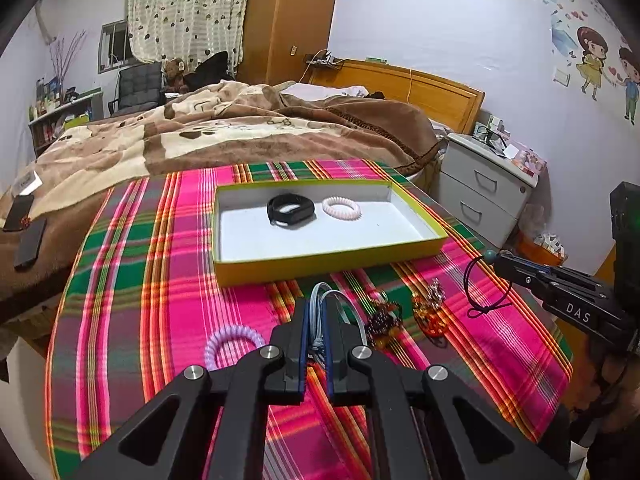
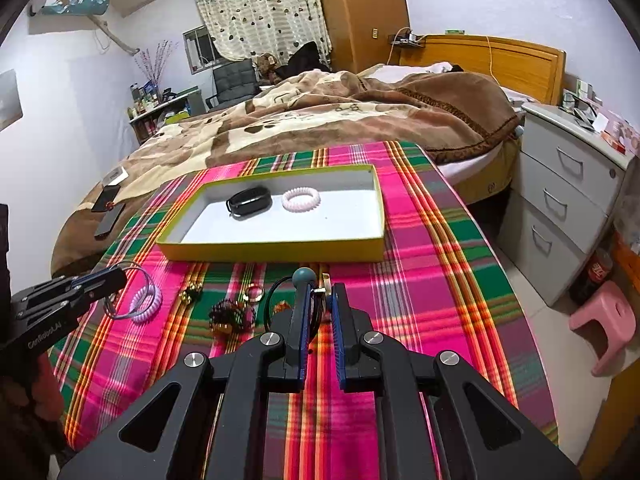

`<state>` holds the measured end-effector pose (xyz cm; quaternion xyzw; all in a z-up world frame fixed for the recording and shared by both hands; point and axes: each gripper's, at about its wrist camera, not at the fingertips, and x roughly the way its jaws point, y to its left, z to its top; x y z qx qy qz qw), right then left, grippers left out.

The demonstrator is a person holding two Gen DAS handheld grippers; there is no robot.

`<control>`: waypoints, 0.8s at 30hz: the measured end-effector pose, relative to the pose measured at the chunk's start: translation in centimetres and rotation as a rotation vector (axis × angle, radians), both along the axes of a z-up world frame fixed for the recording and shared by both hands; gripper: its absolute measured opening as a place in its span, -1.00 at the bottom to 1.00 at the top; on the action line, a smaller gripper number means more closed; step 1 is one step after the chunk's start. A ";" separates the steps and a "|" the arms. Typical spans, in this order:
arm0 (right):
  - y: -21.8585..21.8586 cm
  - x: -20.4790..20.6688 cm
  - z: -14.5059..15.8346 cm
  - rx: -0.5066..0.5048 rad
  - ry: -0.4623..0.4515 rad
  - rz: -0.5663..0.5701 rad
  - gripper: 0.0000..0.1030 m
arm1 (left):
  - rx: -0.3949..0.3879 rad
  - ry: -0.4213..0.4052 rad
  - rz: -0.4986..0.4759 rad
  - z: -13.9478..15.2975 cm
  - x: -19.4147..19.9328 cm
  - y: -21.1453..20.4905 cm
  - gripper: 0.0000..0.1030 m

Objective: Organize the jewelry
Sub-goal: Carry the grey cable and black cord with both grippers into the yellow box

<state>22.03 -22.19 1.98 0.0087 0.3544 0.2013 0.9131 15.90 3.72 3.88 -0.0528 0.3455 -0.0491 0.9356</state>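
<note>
Nearest us, our left gripper (image 1: 316, 312) is clamped on a pale blue-grey looped cord (image 1: 320, 300), and our right gripper (image 2: 320, 300) pinches a thin black cord with a teal bead (image 2: 303, 276). Beyond lie a lilac coil tie (image 1: 234, 342) and beaded pieces (image 1: 386, 320) on the plaid cloth (image 1: 160, 260). Farther off, the yellow tray (image 1: 328, 260) holds a black band (image 1: 290, 209) beside a pink coil (image 1: 342, 208).

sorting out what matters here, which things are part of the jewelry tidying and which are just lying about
Part of the job:
- yellow tray, holding black band and pale pink coil ring
- grey-blue cord loops in left gripper
- black cord with teal bead in right gripper
- lilac coil ring, beaded pieces on the cloth

Just lying about:
- phones on the bed
- pink stool
- drawers
</note>
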 end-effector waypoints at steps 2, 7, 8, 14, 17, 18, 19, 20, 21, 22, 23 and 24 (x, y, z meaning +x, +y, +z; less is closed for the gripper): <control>0.3 0.6 0.2 -0.002 -0.006 0.007 -0.80 | 0.014 -0.008 -0.005 0.3 0.6 0.1 -0.89; 0.9 2.3 0.5 0.001 -0.014 0.011 -0.80 | 0.025 -0.016 -0.022 0.8 2.7 0.5 -0.89; 1.0 2.9 0.6 0.003 -0.012 0.014 -0.80 | 0.022 -0.014 -0.023 0.8 3.2 0.6 -0.89; 2.0 5.5 1.0 -0.007 -0.023 0.027 -0.80 | 0.027 -0.022 -0.019 0.9 6.0 1.5 -0.89; 2.7 7.1 0.9 -0.012 -0.022 0.034 -0.80 | 0.033 -0.021 -0.010 0.7 7.8 2.1 -0.89; 3.0 7.7 0.9 -0.017 -0.021 0.037 -0.80 | 0.033 -0.021 -0.009 0.7 8.4 2.3 -0.89; 3.3 8.4 0.8 -0.020 -0.020 0.039 -0.80 | 0.035 -0.018 -0.006 0.6 8.9 2.5 -0.89; 3.4 8.7 0.7 -0.021 -0.018 0.040 -0.80 | 0.037 -0.014 -0.001 0.5 9.7 2.8 -0.89; 3.6 9.4 0.5 -0.023 -0.013 0.041 -0.80 | 0.041 -0.011 0.004 0.3 10.3 3.1 -0.89; 3.7 9.9 0.4 -0.026 -0.010 0.041 -0.80 | 0.044 -0.008 0.008 0.2 10.8 3.2 -0.89; 3.9 10.6 0.2 -0.031 -0.007 0.043 -0.80 | 0.049 -0.006 0.012 0.0 11.4 3.5 -0.89; 4.1 11.1 0.0 -0.036 -0.004 0.044 -0.80 | 0.054 -0.002 0.016 -0.2 12.1 3.7 -0.89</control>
